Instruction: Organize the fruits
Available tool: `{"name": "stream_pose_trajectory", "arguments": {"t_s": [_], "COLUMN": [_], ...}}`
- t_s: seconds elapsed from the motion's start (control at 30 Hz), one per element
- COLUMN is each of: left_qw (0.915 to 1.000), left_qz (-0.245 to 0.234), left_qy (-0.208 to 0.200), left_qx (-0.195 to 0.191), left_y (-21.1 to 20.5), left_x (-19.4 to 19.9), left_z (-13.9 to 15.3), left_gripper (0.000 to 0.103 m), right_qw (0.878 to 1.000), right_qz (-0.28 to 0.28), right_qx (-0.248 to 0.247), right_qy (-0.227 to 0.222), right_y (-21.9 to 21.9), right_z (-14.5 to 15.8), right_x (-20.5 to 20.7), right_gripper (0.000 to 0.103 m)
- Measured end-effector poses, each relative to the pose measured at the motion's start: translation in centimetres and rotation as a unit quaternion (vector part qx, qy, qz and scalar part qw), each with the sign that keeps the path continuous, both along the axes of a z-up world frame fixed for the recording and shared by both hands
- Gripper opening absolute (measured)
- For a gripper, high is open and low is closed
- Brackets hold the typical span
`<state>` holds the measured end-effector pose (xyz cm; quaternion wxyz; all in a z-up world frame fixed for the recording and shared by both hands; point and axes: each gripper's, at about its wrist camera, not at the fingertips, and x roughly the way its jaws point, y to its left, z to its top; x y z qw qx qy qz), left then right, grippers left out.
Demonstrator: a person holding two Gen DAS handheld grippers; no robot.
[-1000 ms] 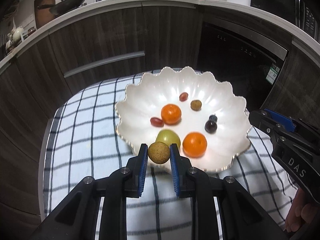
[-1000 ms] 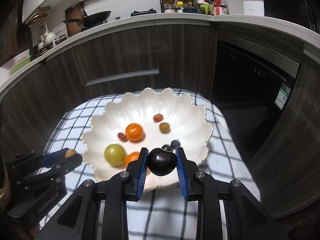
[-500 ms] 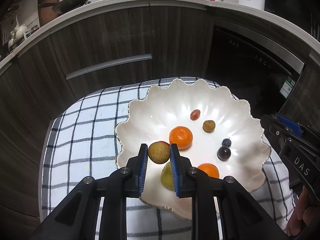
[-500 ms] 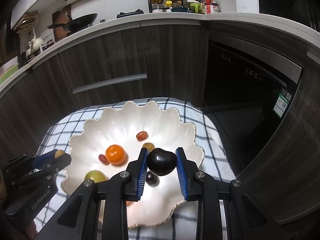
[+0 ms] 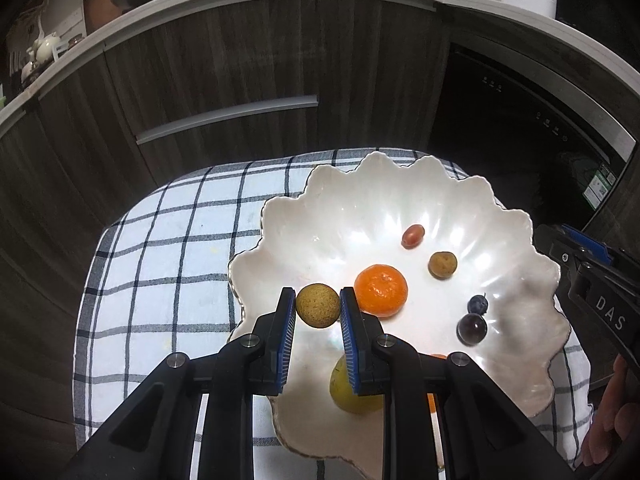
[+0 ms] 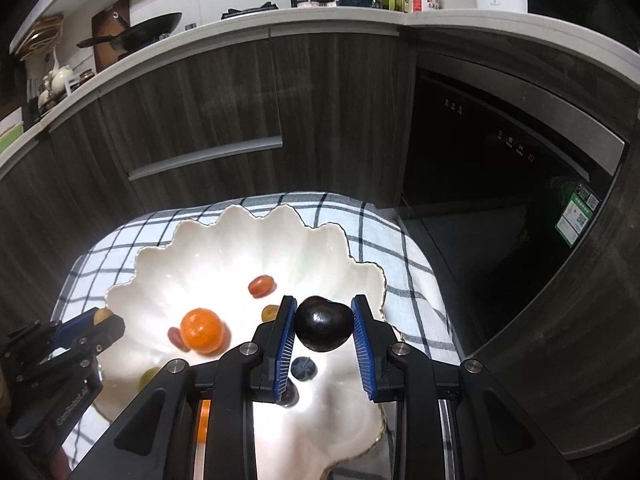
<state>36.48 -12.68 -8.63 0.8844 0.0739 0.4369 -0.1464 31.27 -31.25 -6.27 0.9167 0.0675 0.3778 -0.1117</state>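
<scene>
A white scalloped bowl (image 5: 348, 208) (image 6: 224, 240) sits on a checked cloth. My left gripper (image 5: 318, 306) is shut on a small brown round fruit (image 5: 317, 305) above the bowl's left part. My right gripper (image 6: 323, 322) is shut on a dark plum (image 6: 324, 323) over the bowl's right side. In the bowl lie an orange mandarin (image 5: 381, 290) (image 6: 201, 328), a red grape tomato (image 5: 413, 235) (image 6: 261, 285), another brown fruit (image 5: 443, 265), a blueberry (image 5: 478, 304) (image 6: 303, 368), a dark grape (image 5: 472, 328) and a yellow-green fruit (image 5: 354, 392), partly hidden by my fingers.
The checked cloth (image 5: 160, 264) covers a small table that ends close behind the bowl. Dark wood cabinets (image 5: 224, 72) and a dishwasher (image 6: 500, 160) stand beyond. A hand (image 5: 608, 432) shows at the lower right edge. The counter holds a wok (image 6: 144, 30) and bottles.
Both grippers have moved forward over the bowl with their fruits still held. The bowl and its fruits now sit lower and nearer in both views.
</scene>
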Motion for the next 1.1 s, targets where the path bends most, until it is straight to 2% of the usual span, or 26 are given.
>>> {"name": "stream_pose_trajectory", "arguments": {"t_s": [0.37,0.43,0.5,0.53,0.57,0.63,0.8,1.1], "left_qw": [0.9998,0.9998,0.9998,0.9998,0.9998,0.9997,0.9997,0.9995], "left_qz": [0.003,0.005,0.009,0.010,0.010,0.011,0.021,0.030], "left_qy": [0.021,0.021,0.019,0.019,0.019,0.020,0.012,-0.010], "left_qx": [0.003,0.004,0.001,-0.001,-0.002,-0.002,0.000,0.002], "left_y": [-0.4,-0.4,-0.3,-0.2,-0.1,-0.1,0.3,1.1], "left_x": [1.0,1.0,0.9,0.8,0.8,0.6,0.1,-0.7], "left_z": [-1.1,-1.2,-1.1,-1.1,-1.0,-1.0,-0.5,1.1], "left_gripper": [0.024,0.033,0.047,0.048,0.051,0.053,0.072,0.081], "right_qw": [1.000,0.999,0.999,0.999,0.999,1.000,1.000,1.000], "right_qz": [-0.001,0.000,0.001,0.000,-0.001,0.001,0.004,0.006], "right_qx": [0.007,0.009,0.007,0.005,0.004,0.005,0.001,0.004], "right_qy": [0.030,0.033,0.038,0.038,0.034,0.020,0.007,0.005], "right_y": [-0.7,-0.9,-0.9,-0.9,-1.0,-0.9,-0.5,0.2], "right_z": [-1.4,-1.4,-1.5,-1.5,-1.4,-1.0,-0.3,0.1], "right_x": [2.0,2.1,2.2,2.2,2.1,1.7,1.1,-0.1], "right_gripper": [0.030,0.030,0.032,0.041,0.057,0.074,0.076,0.076]}}
